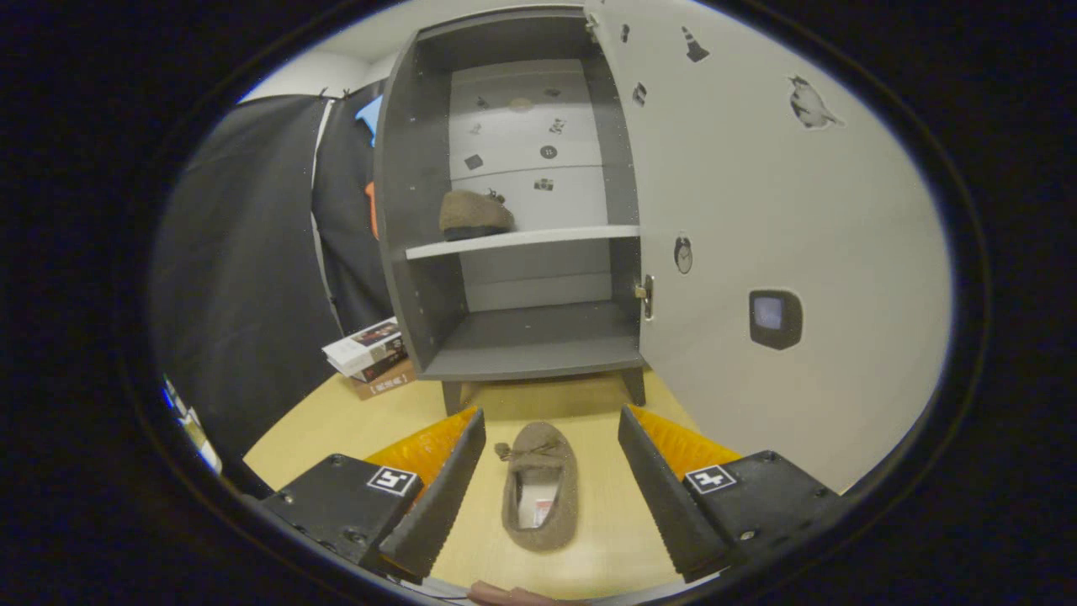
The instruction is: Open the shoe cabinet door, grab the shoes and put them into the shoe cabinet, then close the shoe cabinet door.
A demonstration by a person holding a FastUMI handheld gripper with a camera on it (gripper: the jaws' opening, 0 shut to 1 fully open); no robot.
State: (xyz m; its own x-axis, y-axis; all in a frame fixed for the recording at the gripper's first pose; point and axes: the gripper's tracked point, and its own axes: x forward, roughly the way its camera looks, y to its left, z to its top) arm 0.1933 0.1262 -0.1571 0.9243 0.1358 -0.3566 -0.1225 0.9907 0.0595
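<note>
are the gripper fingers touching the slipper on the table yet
Apart. The gripper view shows the open gripper with bare table between each finger and the slipper lying between them.

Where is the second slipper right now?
The brown slipper lies on the wooden table between the open gripper's fingers, in front of the open shoe cabinet.

Cloth-walled booth, shoe cabinet (513, 219)

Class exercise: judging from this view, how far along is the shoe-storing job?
Done: cabinet door open, one shoe on the shelf. In hand: open gripper straddles the second shoe on the table, not gripping. Left: grasp it, store it, shut the door.
</note>
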